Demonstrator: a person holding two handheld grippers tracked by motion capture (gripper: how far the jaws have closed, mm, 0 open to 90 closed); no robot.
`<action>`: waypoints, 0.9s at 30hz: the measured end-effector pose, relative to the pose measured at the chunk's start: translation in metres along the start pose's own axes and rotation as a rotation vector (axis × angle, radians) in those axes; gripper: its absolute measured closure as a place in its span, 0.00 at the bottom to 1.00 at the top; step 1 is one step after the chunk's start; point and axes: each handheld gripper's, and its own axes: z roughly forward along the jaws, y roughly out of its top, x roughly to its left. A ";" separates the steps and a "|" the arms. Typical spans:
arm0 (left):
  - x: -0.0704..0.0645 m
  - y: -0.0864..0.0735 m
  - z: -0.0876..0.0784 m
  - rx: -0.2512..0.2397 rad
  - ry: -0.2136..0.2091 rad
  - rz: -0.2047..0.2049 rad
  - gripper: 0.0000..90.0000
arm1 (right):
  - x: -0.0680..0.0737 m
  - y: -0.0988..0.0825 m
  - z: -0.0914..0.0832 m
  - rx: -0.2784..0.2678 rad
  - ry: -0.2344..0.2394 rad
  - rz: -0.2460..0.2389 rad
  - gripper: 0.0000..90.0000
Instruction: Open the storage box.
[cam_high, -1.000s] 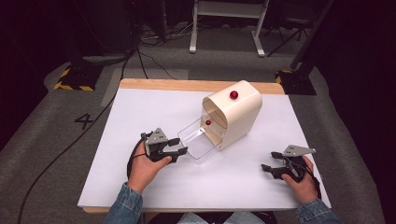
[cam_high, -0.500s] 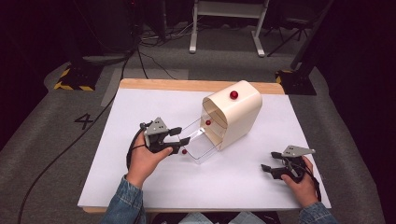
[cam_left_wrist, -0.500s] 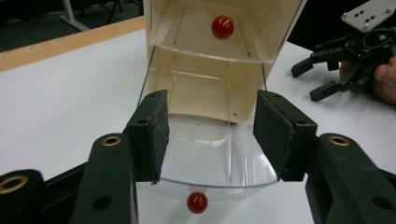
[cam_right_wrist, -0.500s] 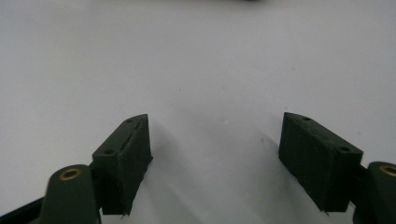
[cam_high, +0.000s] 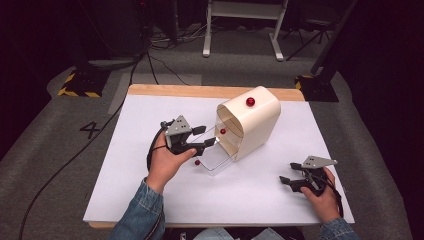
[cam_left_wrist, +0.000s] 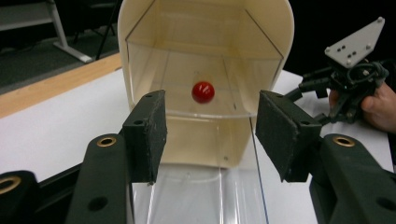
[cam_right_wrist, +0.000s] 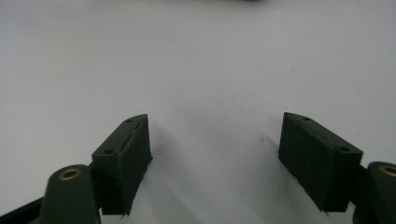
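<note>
White worktop (cam_high: 125, 195). The left claw (cam_high: 205, 136), jaws apart, has advanced to the cream bread box (cam_high: 255, 125) with its clear door dropped, aiming at the red knob (cam_left_wrist: 203, 92). Right claw (cam_high: 289, 182) rests open, near right.

Overhead light hit my white table (cam_high: 150, 200) evenly; room beyond stayed dark from 9 to 3 o'clock. High view was soft, grainy. Red ball (cam_left_wrist: 203, 92) was slightly blurred. My right gripper (cam_right_wrist: 215, 158) cast faint shadows.
</note>
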 end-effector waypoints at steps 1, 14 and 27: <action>0.001 0.000 0.002 -0.005 -0.005 -0.001 0.49 | 0.000 0.000 0.000 0.000 0.000 0.000 0.28; 0.006 -0.007 0.032 -0.012 -0.022 0.006 0.49 | 0.000 0.000 0.000 0.000 -0.001 -0.001 0.28; 0.000 -0.010 0.054 -0.020 -0.022 0.021 0.54 | 0.000 0.000 0.000 0.000 -0.002 -0.002 0.28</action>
